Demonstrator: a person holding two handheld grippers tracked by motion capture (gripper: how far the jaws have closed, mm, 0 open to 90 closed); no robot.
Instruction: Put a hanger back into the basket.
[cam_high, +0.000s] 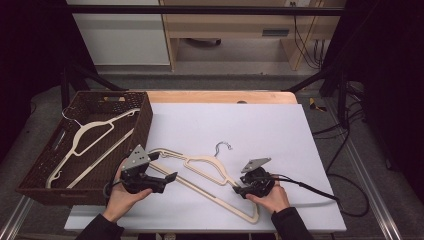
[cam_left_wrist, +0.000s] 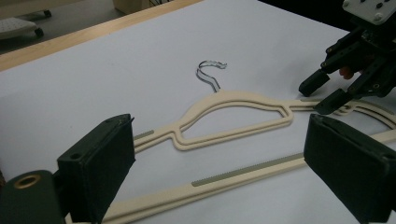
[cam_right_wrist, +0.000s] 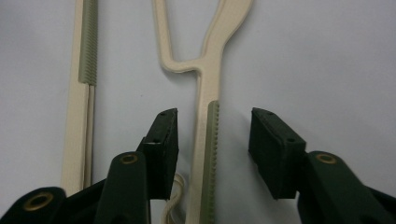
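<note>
The hanger (cam_high: 210, 172) lies flat on the white sheet (cam_high: 260, 130) that covers the counter (cam_high: 220, 96), near its front edge, hook (cam_high: 223, 146) pointing away from the person. Its far-left tip lies close to the basket (cam_high: 145, 120); its right tip is close to the sheet's front edge.

The right tool (cam_high: 237, 189) is down at the hanger's right arm. In the right gripper view its jaws stand apart on either side of that arm (cam_right_wrist: 205, 154), a gap on each side, pads not pressing. The ribbed grey strip (cam_right_wrist: 213, 154) runs between them. The bottom bar (cam_right_wrist: 79, 116) lies off to the left in that view, outside the jaws.

The left tool (cam_high: 172, 177) is just above the hanger's left part, jaws wide apart; in the left gripper view the bottom bar (cam_left_wrist: 243, 175) passes between the two pads (cam_left_wrist: 100, 163) without touching them.

The sheet is bare behind and to the right of the hanger, so there is open room there. On the left the wicker basket stands over the counter's left edge, holding another hanger (cam_high: 90, 137). A cable (cam_high: 310, 189) trails right from the right tool across the sheet.

Beyond the counter are grey floor, pale cabinets (cam_high: 120, 35) and loose wires (cam_high: 350, 115) at right.
</note>
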